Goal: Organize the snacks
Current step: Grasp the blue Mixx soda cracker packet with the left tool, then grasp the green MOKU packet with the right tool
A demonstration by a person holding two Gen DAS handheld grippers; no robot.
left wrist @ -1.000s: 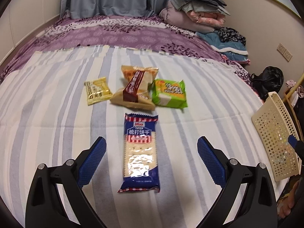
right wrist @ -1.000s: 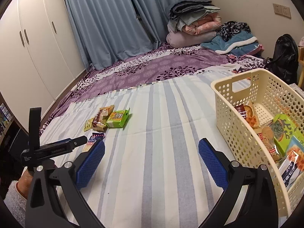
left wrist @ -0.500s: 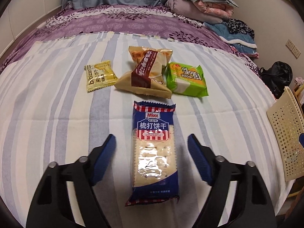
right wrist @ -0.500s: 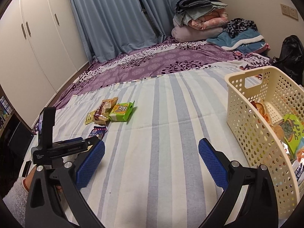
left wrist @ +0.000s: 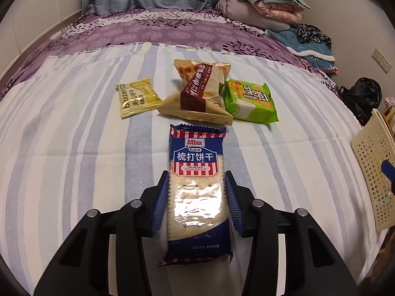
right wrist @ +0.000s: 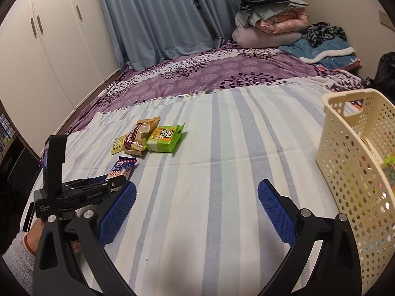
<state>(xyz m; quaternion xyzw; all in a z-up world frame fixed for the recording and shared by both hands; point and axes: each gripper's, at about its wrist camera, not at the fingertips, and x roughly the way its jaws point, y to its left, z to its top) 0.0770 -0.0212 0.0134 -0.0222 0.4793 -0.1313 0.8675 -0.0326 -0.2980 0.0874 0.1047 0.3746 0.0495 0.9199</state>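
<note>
Four snack packs lie on the striped sheet (left wrist: pixel 74 172) of the bed. One blue biscuit pack (left wrist: pixel 197 190) lies lengthwise, nearest the left camera. Beyond it a row of three: one yellow pack (left wrist: pixel 137 97) on the left, one brown pack (left wrist: pixel 200 93) in the middle, one green pack (left wrist: pixel 250 101) on the right. The brown pack touches the green one and overlaps the yellow one's edge.

Left tool (left wrist: pixel 197 202): clenched on the biscuit pack, blue pads (left wrist: pixel 160 204) pressing both long sides at about mid-length. Its jaws have just been closing onto the pack. The pack lies flat on the sheet.

Right tool (right wrist: pixel 196 209): released, jaws wide apart, nothing between them, over bare sheet. It sits between the snacks and the basket.

One cream perforated basket (right wrist: pixel 345 172) stands at the right edge of the bed, well apart from the four packs. Some packs show inside through the holes; their count cannot be told.

In the right view the left tool appears at lower left with the biscuit pack's end sticking out past it, held by a hand (right wrist: pixel 37 229) in a fuzzy grey sleeve (right wrist: pixel 17 256).

Behind: purple floral cover (right wrist: pixel 197 74), blue curtains (right wrist: pixel 153 17), one pile of folded bedding (right wrist: pixel 271 17), white wardrobe (right wrist: pixel 44 49), one black bag (left wrist: pixel 361 98).
</note>
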